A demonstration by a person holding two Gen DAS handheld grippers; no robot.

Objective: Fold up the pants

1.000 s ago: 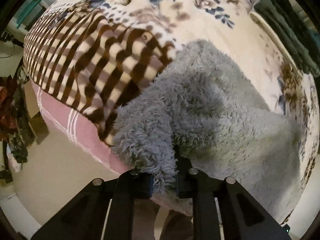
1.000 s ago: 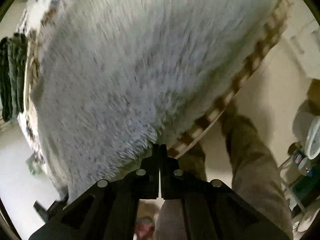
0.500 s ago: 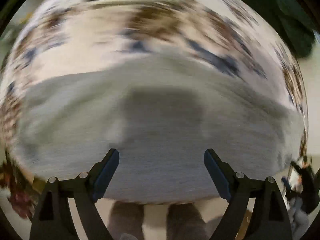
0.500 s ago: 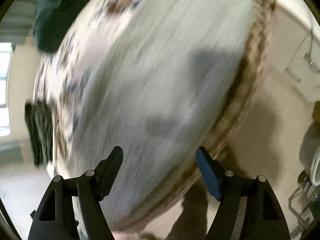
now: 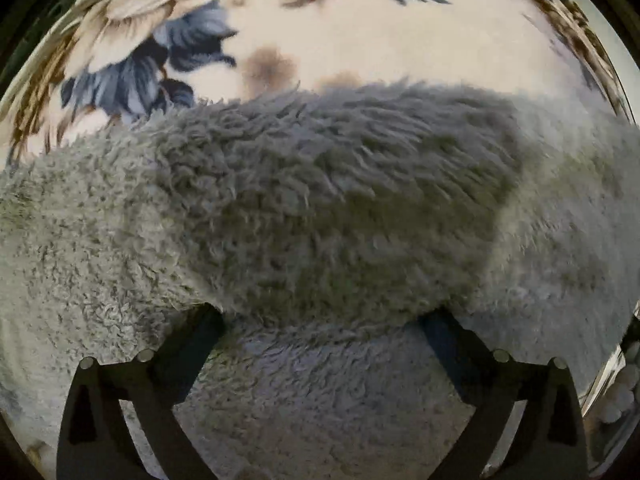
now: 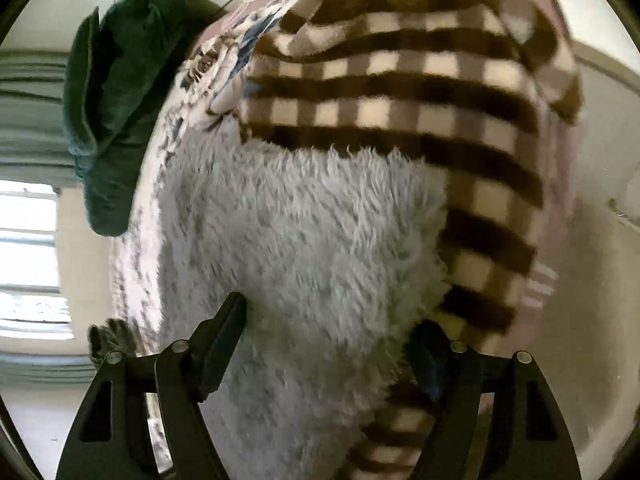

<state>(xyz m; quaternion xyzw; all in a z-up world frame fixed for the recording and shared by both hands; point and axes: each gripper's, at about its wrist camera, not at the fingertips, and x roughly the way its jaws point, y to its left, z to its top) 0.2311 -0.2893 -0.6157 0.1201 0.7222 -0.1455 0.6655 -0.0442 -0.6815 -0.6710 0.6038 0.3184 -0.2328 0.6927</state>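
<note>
Home bedroom. Evidence: bed with layered bedding, namely a cream floral blanket, a brown-and-cream checked fleece blanket and a pink striped sheet at the edge. Fluffy grey pants lie on top, and dark green folded clothes sit at the bed's far side. Window with daylight, plain light walls.
</note>
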